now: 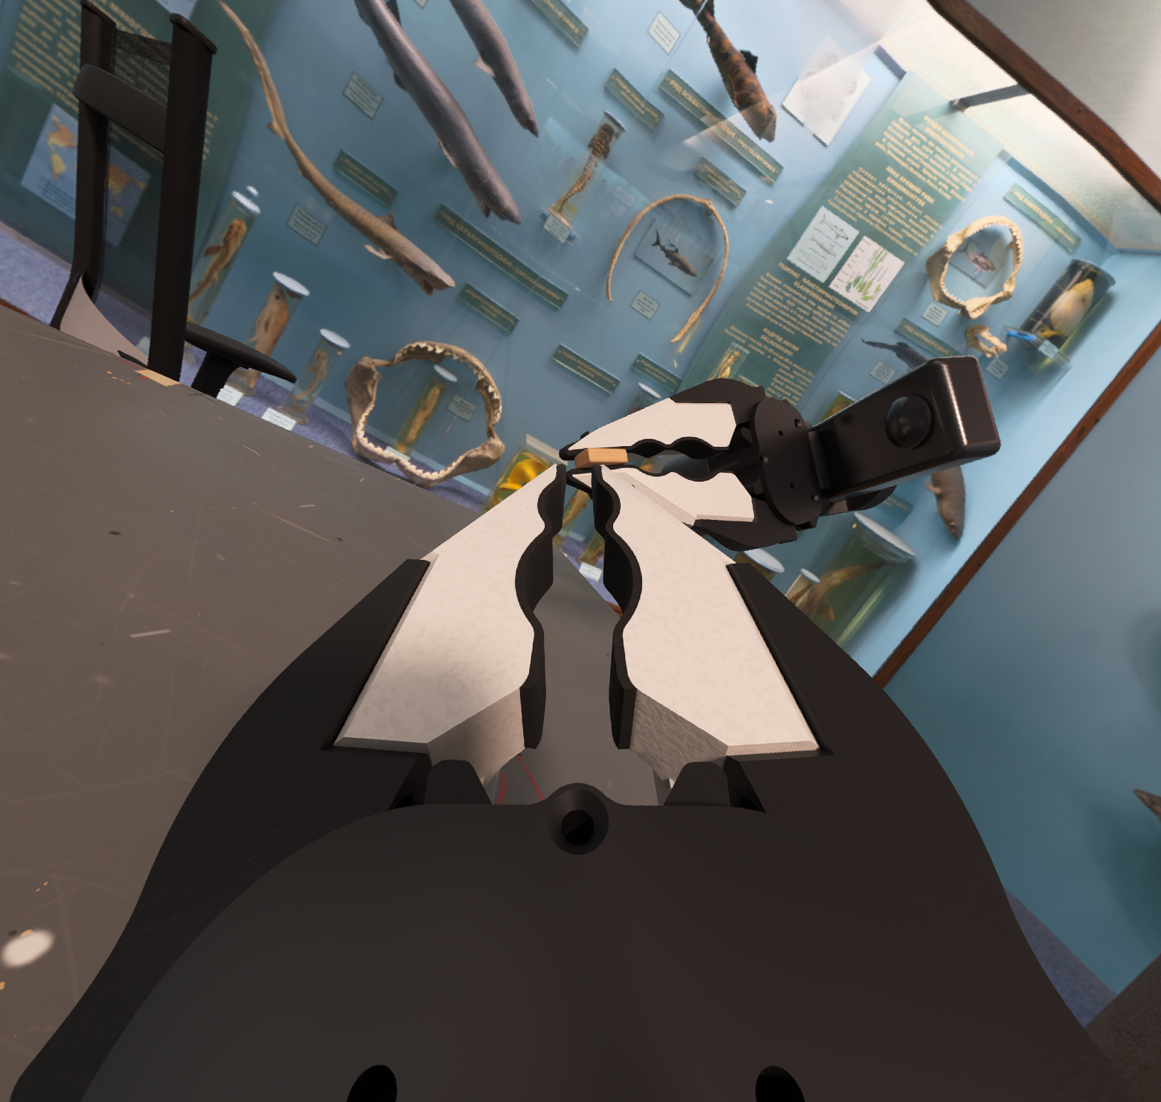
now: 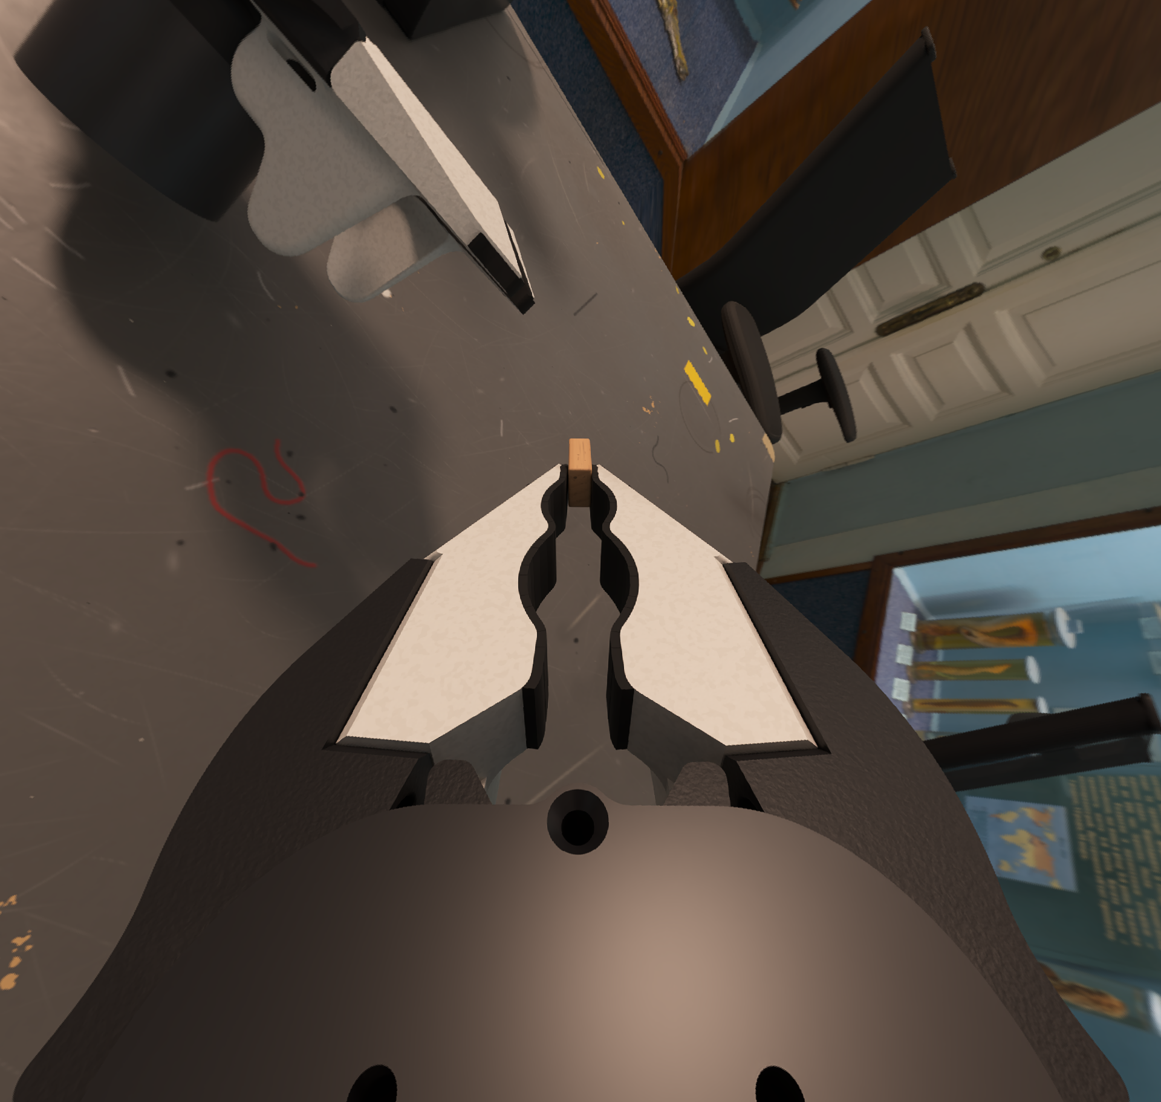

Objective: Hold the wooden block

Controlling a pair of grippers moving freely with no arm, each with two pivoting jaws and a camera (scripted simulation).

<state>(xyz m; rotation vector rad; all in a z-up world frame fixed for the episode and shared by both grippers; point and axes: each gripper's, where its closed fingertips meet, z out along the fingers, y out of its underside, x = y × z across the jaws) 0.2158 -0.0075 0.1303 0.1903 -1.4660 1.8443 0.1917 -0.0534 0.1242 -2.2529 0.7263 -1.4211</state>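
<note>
1. Wooden block clamped at the very tips of the right gripper; jaws closed onto its two sides, far end of the block sticking out past the tips.
2. Same grip seen from the left wrist view: wooden block pinched in the right gripper, well clear of the grey table, held in the air.
3. Left gripper just near of the block, tips right below it. Jaws nearly together with a narrow gap, nothing between them. Cannot tell whether the tips touch the block.
4. Status, as a judgement: grasp and lift done, block off the table. Left to do: just keeping the hold steady.
5. Risk: tip-only pinch, little pad overlap; block could pivot or slip if bumped by the left gripper.
6. Background only: black chair, museum display wall, red squiggle on the table.
</note>
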